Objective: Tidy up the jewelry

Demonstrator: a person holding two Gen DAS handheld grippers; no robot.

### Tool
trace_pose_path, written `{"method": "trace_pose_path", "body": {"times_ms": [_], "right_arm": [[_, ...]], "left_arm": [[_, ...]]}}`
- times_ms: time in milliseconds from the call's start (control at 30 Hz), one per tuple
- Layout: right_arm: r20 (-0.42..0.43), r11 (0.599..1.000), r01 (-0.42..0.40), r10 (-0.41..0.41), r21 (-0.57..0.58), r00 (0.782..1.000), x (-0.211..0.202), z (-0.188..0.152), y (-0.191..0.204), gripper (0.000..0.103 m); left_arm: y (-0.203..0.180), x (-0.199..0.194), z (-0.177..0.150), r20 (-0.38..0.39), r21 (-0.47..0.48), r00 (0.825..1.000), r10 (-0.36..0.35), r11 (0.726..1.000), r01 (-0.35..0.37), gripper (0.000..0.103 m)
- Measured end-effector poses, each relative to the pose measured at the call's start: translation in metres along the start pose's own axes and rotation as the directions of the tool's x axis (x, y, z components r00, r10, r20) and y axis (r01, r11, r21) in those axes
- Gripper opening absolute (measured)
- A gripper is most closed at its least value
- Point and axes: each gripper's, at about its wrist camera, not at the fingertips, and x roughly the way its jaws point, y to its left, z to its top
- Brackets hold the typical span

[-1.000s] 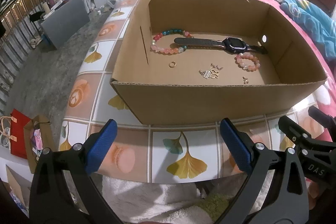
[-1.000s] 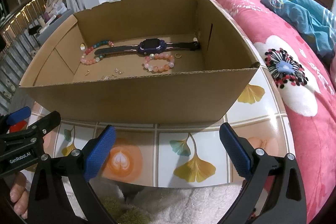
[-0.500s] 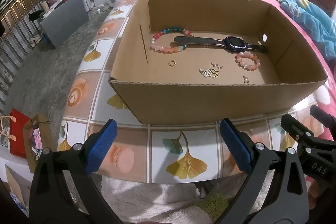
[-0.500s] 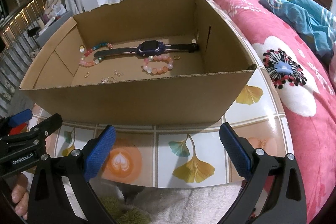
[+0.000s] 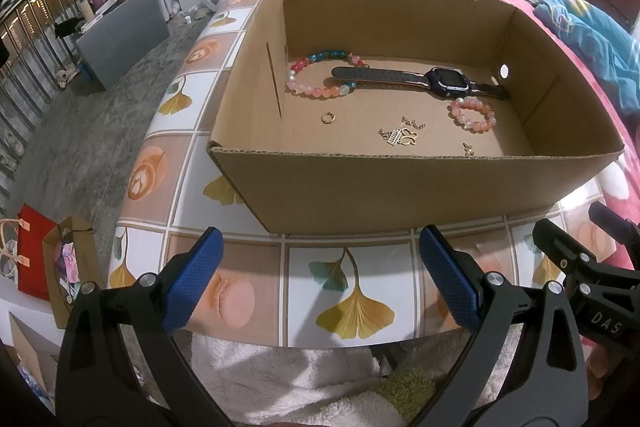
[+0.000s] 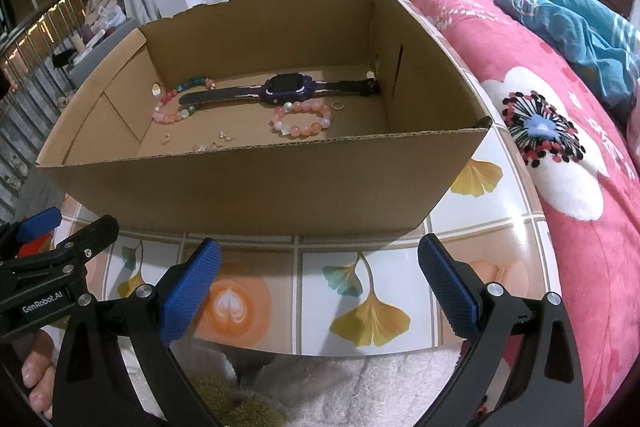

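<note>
Reaching Into the Box

Hovering wide apart and empty over the tabletop, the left tool and right tool are facing the box; bracelets and watch are lying inside, so clearing the near wall first seems wise.

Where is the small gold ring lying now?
In the left wrist view, the small gold ring lies on the cardboard box floor, left side, just below the multicoloured bead bracelet.

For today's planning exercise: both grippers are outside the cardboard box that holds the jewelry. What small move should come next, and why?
Probably lift the right gripper over the near wall of the box toward the small pink bracelet. Both it and the left gripper are open, empty and short of that wall, and the bracelet lies apart from the watch.
</note>
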Motion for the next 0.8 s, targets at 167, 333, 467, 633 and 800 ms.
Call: {"method": "trace_pose_path", "body": {"times_ms": [167, 333, 467, 633, 800], "right_arm": [[-0.002, 1.000, 0.002, -0.002, -0.001, 1.000, 0.0008, 0.0002, 0.0007, 0.096], [-0.003, 1.000, 0.002, -0.002, -0.003, 1.000, 0.0010, 0.0005, 0.0010, 0.096], [-0.004, 1.000, 0.001, -0.001, -0.004, 1.000, 0.0018, 0.0006, 0.0010, 0.096], [-0.006, 1.000, -0.001, 0.001, -0.001, 1.000, 0.0028, 0.0011, 0.0002, 0.096], [-0.007, 1.000, -0.003, 0.003, -0.001, 1.000, 0.0040, 0.0015, -0.0003, 0.096]], "left_arm": [[0.0005, 0.0013, -0.0018, -0.004, -0.006, 1.000, 0.000, 1.000, 0.000, 0.095], [0.0021, 0.0013, -0.0014, -0.002, -0.011, 1.000, 0.000, 1.000, 0.000, 0.095], [0.0018, 0.0019, -0.0017, -0.006, -0.010, 1.000, 0.001, 1.000, -0.001, 0.095], [0.0027, 0.0025, -0.0008, -0.011, -0.012, 1.000, 0.003, 1.000, -0.003, 0.095], [0.0017, 0.0034, -0.0006, -0.012, -0.010, 1.000, 0.006, 1.000, -0.006, 0.095]]}}
